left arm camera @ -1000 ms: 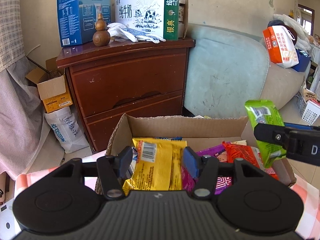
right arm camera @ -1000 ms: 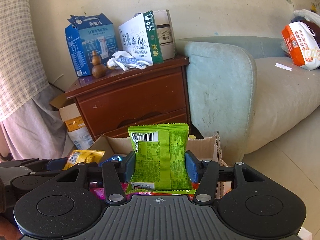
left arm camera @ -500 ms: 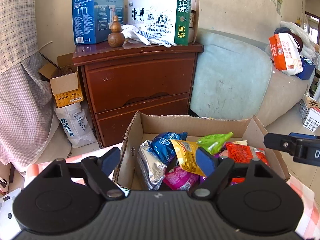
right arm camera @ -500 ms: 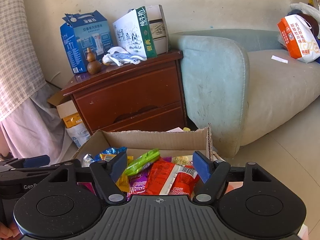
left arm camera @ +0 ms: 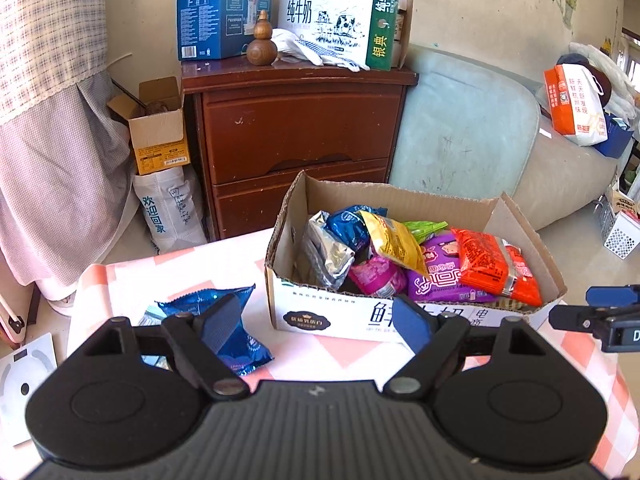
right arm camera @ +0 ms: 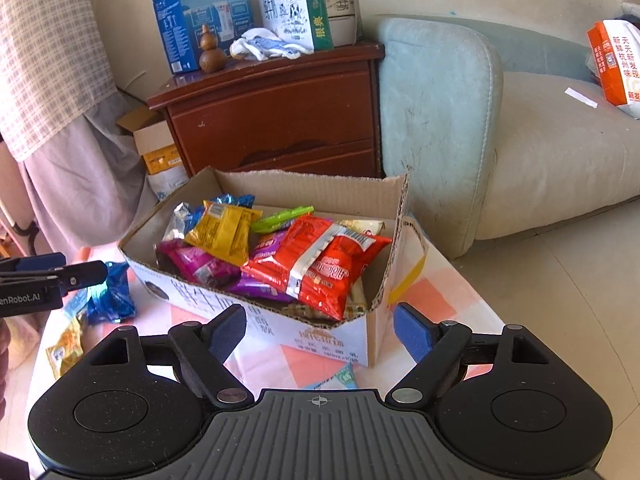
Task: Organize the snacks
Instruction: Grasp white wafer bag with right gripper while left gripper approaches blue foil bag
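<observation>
- The left gripper (left arm camera: pixel 316 320) has its fingers (left arm camera: pixel 219 322) spread wide, having just been opening, and nothing sits between them.
- The right gripper (right arm camera: pixel 318 330) likewise has its fingers (right arm camera: pixel 412 336) wide apart after opening, with nothing in its grasp.
- The cardboard box (left arm camera: pixel 332 316) stands on the checked worktop (left arm camera: pixel 188 272), filled with snack packets.
- In the box a yellow packet (left arm camera: pixel 394 240) leans on a blue one, a green packet (left arm camera: pixel 424 227) lies behind it, and an orange-red packet (left arm camera: pixel 494 266) rests on a purple packet (left arm camera: pixel 434 276) to the right.
- A blue packet (left arm camera: pixel 218 320) lies on the worktop left of the box, partly behind the left fingers.
- In the right wrist view a small yellow packet (right arm camera: pixel 64 346) lies near the worktop's left edge, beside the blue one.
</observation>
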The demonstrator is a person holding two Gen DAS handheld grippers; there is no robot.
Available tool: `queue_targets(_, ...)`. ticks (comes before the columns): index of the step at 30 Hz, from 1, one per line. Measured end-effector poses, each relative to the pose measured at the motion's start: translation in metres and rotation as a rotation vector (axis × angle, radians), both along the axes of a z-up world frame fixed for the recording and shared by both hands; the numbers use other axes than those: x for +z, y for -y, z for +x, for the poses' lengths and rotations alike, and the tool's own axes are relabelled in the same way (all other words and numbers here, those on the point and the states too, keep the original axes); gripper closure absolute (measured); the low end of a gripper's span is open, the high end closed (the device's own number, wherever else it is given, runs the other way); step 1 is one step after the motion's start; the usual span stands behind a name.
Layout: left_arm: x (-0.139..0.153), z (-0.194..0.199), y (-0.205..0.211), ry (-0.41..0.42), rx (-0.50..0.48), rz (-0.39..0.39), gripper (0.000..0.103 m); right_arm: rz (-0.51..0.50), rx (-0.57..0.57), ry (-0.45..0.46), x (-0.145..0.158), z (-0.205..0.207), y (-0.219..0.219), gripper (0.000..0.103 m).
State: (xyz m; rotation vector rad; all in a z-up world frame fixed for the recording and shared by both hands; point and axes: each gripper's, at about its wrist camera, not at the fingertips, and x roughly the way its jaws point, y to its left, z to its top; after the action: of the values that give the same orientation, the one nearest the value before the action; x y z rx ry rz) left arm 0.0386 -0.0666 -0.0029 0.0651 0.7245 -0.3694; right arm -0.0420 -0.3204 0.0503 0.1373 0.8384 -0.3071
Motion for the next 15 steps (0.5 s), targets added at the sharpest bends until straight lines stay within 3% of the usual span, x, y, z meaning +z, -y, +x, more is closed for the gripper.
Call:
queue_targets(7, -0.019, -0.003, -0.001, -0.095, 0.029, -0.022, 0.02, -0.003, 0.04, -0.168, -0.037, -0.003, 0.004, 0.021)
queue_targets(15, -0.033, -0.008, -0.006, -0.123, 0.032, 0.001, 0.02, 0.013, 0.095, -0.28, -0.066, -0.007, 0.004, 0.021)
